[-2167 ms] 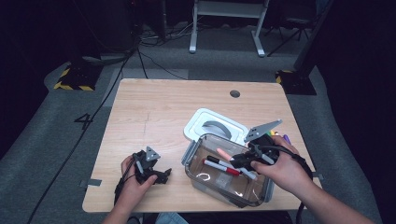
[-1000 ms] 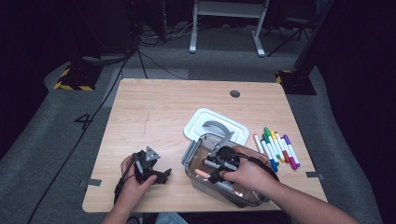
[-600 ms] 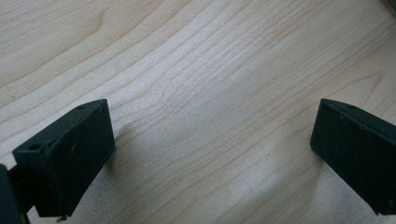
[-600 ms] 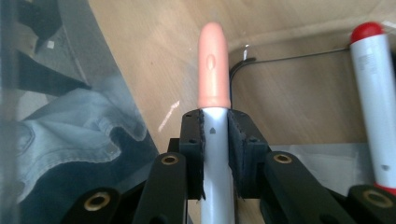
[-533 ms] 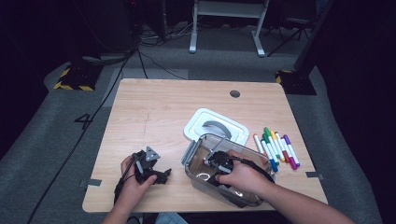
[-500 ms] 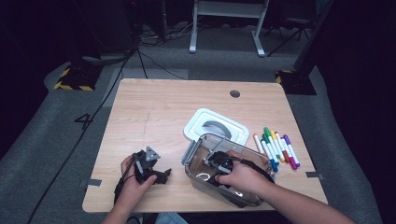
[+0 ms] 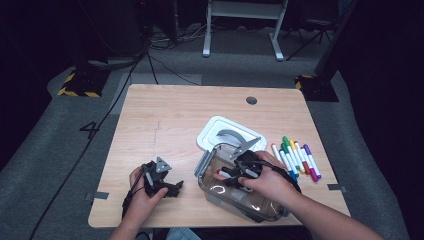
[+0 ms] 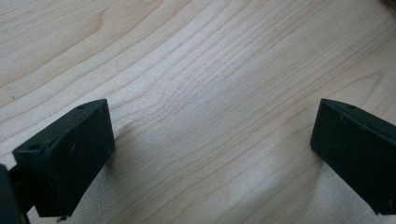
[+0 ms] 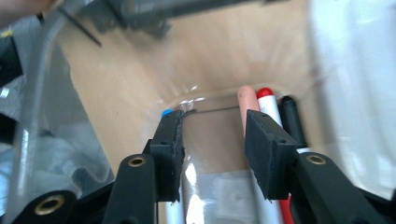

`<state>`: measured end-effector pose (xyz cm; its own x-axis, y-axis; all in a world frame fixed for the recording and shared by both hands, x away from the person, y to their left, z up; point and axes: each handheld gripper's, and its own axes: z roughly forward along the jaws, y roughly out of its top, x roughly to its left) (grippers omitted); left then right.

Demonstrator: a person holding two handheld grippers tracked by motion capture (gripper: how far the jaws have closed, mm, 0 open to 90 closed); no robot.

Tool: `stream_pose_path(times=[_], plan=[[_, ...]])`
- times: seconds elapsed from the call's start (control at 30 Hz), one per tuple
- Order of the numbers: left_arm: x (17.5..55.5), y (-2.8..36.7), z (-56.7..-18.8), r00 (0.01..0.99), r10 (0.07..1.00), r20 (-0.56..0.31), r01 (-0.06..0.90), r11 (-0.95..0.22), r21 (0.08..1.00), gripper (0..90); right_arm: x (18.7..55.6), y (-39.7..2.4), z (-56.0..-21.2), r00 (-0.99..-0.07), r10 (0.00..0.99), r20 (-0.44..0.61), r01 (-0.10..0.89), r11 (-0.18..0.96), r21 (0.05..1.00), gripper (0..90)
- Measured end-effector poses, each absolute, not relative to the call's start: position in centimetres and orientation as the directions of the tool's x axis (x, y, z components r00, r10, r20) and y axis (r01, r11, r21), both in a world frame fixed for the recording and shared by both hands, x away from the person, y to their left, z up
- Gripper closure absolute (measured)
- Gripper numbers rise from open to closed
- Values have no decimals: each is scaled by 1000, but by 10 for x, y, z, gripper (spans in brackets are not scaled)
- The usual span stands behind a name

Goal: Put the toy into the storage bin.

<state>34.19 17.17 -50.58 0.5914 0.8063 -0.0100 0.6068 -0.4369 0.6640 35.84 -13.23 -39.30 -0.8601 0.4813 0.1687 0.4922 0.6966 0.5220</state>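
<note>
From above, the clear plastic bin point(image 7: 240, 192) sits near the table's point(image 7: 165, 115) front edge, right of centre, with the right gripper point(image 7: 239, 173) dipped inside it and loose markers point(image 7: 296, 159) lying toward the right edge. In the left gripper view, the left gripper point(image 8: 210, 149) rests on bare pale woodgrain, jaws wide apart and empty. In the right gripper view, the jaws have just been opening and stand apart with nothing pressed between them, markers lying beside them on the bin's glossy floor, its far wall blurred.
</note>
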Motion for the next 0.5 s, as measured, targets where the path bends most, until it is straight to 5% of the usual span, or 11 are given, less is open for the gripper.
stream_pose_path(times=[0.5], plan=[[342, 172, -506, 591, 807, -10, 607, -436, 664, 1, 376, -218, -338, -749, 655, 98, 542, 521, 659, 612]])
